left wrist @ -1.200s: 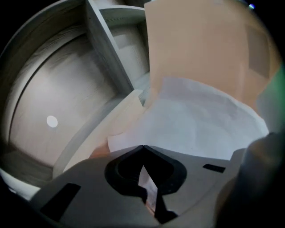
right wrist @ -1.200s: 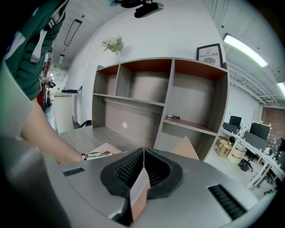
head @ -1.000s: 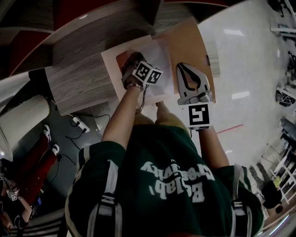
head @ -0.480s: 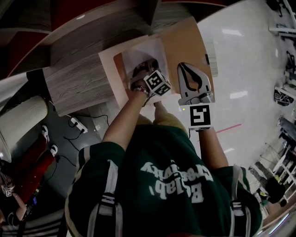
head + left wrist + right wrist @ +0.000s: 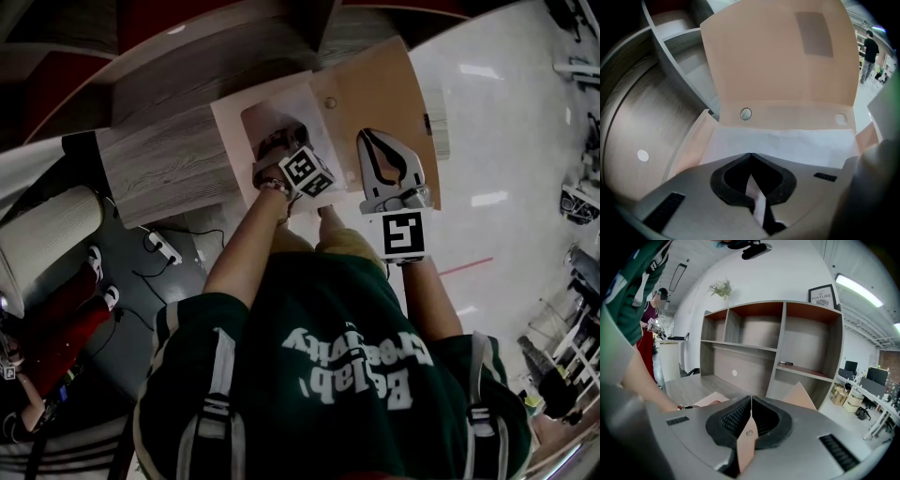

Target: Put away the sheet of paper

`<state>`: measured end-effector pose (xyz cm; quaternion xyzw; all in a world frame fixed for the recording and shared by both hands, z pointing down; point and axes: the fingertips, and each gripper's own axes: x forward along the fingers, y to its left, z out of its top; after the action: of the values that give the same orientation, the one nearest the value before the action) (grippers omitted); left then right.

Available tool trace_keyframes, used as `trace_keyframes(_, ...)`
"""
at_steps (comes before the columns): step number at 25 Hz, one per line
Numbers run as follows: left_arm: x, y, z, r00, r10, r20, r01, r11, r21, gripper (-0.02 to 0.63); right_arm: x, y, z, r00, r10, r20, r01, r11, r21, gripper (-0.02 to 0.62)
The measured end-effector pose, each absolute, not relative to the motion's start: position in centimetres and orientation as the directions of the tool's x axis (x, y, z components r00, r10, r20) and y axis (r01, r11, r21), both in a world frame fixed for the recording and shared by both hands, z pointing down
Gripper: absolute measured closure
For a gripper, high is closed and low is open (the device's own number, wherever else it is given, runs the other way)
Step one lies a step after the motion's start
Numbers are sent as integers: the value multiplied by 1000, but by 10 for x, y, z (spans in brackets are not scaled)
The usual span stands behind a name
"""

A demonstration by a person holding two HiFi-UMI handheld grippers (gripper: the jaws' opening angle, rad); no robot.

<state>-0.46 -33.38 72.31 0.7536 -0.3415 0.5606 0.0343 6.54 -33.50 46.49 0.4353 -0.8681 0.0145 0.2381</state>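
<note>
A tan folder [image 5: 375, 94] lies open on the grey wooden desk [image 5: 159, 159], with its flap [image 5: 778, 61] standing up behind a round snap [image 5: 746, 113]. The white sheet of paper [image 5: 787, 145] lies in the folder's pocket, seen as a pale sheet of paper [image 5: 281, 112] from the head view. My left gripper [image 5: 277, 141] is shut on the sheet's near edge, and a strip of it shows between the jaws of the left gripper [image 5: 751, 157]. My right gripper [image 5: 370, 141] is shut on a tan edge of the folder [image 5: 746, 441], beside the left one.
A wooden shelf unit [image 5: 787, 343] stands at the back of the desk, with a pen [image 5: 786, 363] on one shelf and a framed picture [image 5: 822, 295] on top. A power strip [image 5: 159, 251] lies on the floor at left, near a white cylinder [image 5: 47, 244].
My left gripper has carried the sheet rightward and then back a little, and the sheet now sits deeper in the folder's pocket. The right gripper has held still.
</note>
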Motion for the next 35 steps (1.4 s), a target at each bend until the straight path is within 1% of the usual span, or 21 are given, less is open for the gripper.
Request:
trace_keyframes(4, -16, -336, 717, 124, -501, 856, -546, -755, -363, 588, 56, -334, 463, -527, -746, 406, -757, 630, 174, 560)
trace_keyframes(7, -7, -328, 708, 175, -490, 854, -549, -769, -328, 588, 55, -331, 459, -536, -747, 392, -760, 630, 160, 560)
trace_keyframes(12, 3, -306, 722, 208, -443, 872, -458, -832, -313, 588, 60, -333, 458, -519, -758, 395, -771, 615, 167, 560)
trace_keyframes(15, 0, -300, 725, 215, -422, 881, -425, -853, -304, 588, 63, -337, 455, -510, -766, 391, -776, 606, 175, 560)
trace_keyframes(19, -7, -296, 722, 197, -400, 895, -364, -878, -312, 588, 67, -337, 455, -497, -774, 392, -787, 593, 173, 560)
trace_keyframes(25, -16, -290, 720, 176, -370, 912, -340, -893, -296, 588, 67, -332, 451, -496, -775, 391, -786, 592, 177, 560)
trace_keyframes(29, -32, -288, 722, 133, -341, 931, -331, -900, -282, 588, 62, -331, 448, -495, -778, 387, -788, 589, 176, 560)
trace_keyframes(32, -41, -286, 721, 122, -342, 932, -302, -907, -294, 588, 59, -327, 449, -494, -779, 386, -789, 588, 178, 560)
trace_keyframes(35, -43, -287, 713, 138, -367, 920, -313, -897, -311, 588, 58, -323, 447, -488, -784, 384, -793, 582, 180, 560)
